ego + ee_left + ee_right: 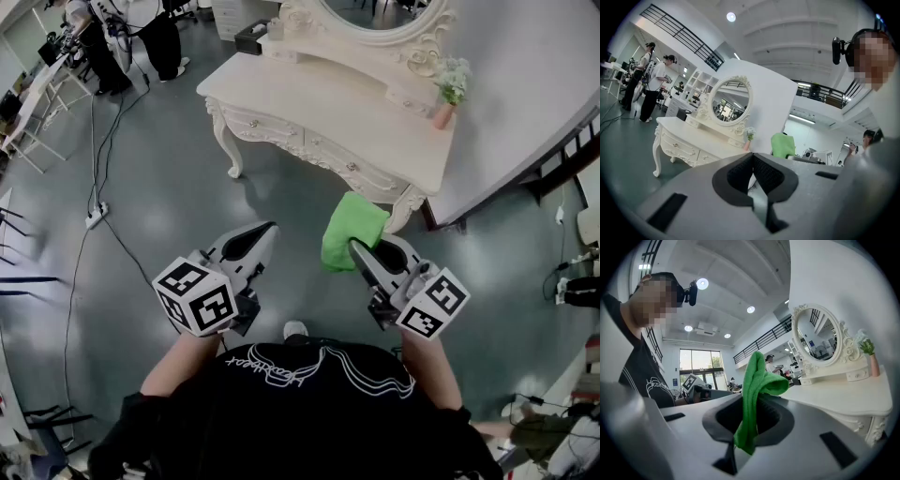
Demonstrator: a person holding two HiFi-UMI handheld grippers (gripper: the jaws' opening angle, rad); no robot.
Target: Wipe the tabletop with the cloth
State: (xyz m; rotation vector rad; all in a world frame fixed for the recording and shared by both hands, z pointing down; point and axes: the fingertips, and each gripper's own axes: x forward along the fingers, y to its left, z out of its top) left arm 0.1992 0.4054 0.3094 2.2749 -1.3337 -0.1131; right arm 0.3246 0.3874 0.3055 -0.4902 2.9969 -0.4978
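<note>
While both tongs are held out over the grey floor [187, 178], short of the desk [309, 103], neither one touches it.

Right tongs [752, 401]: jaws closed down on the cloth [757, 378]. It is green and pinched between the pads partway along its length. One end bunches up and flops over past the tips. The other end hangs back behind the pads toward the tongs' body. The cloth is not on the desk top. From the head view it shows just in front of the desk's near right leg, held in the air.

Left tongs [753, 157]: jaws brought together, pad tips meeting, nothing between them. They sit about level with the right tongs, off to their left, well apart from them and from the cloth.

The desk is white with carved legs and drawers along the front. It stands ahead of both sets of tips, nearer the right tongs. Its top is mostly bare. An oval mirror [731, 101] stands on the side far from the tongs. A small vase of flowers [448, 89] is at the end beyond the right tongs, and a dark box [251, 36] is at the corner far beyond the left tongs.

Cables [94, 131] and a power strip [95, 217] lie on the floor left of the left tongs. Two people [649, 79] stand far beyond the left tongs, past the desk's left end.
</note>
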